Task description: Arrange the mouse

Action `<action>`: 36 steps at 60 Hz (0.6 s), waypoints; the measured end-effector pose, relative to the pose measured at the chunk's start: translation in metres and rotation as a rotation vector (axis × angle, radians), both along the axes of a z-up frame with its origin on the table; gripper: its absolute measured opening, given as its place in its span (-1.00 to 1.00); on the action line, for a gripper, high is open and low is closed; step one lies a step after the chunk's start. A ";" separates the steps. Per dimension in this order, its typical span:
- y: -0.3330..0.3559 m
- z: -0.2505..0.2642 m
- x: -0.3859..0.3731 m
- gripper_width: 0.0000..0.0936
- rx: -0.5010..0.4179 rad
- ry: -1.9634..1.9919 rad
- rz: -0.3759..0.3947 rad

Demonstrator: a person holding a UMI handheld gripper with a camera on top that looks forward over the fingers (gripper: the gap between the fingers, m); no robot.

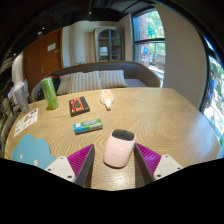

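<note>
A pale pink mouse [118, 148] with a dark top end lies on the round wooden table [150, 115]. It stands between my two fingers, with a small gap at each side. My gripper [114, 160] is open, its magenta pads [82, 160] flanking the mouse's near half. The mouse rests on the table.
A light blue cloud-shaped mat [33, 151] lies left of the fingers. Beyond are a green box [87, 126], a dark book [79, 105], a green bottle [50, 93], a small white thing [107, 101] and papers [25, 121]. A sofa [100, 78] stands behind the table.
</note>
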State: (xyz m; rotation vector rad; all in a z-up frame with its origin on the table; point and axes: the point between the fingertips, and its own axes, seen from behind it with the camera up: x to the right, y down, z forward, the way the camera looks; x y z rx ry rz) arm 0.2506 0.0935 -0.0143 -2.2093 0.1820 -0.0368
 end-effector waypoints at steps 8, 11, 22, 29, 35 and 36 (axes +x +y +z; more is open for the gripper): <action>0.014 0.000 0.004 0.58 0.012 0.000 0.003; 0.017 0.000 0.005 0.48 0.019 0.002 0.009; 0.014 0.000 0.011 0.10 0.014 0.003 -0.001; 0.006 0.003 0.010 -0.10 0.012 0.010 -0.048; -0.011 0.037 -0.019 -0.17 0.096 -0.091 0.018; -0.015 0.043 -0.027 -0.17 0.107 -0.095 0.024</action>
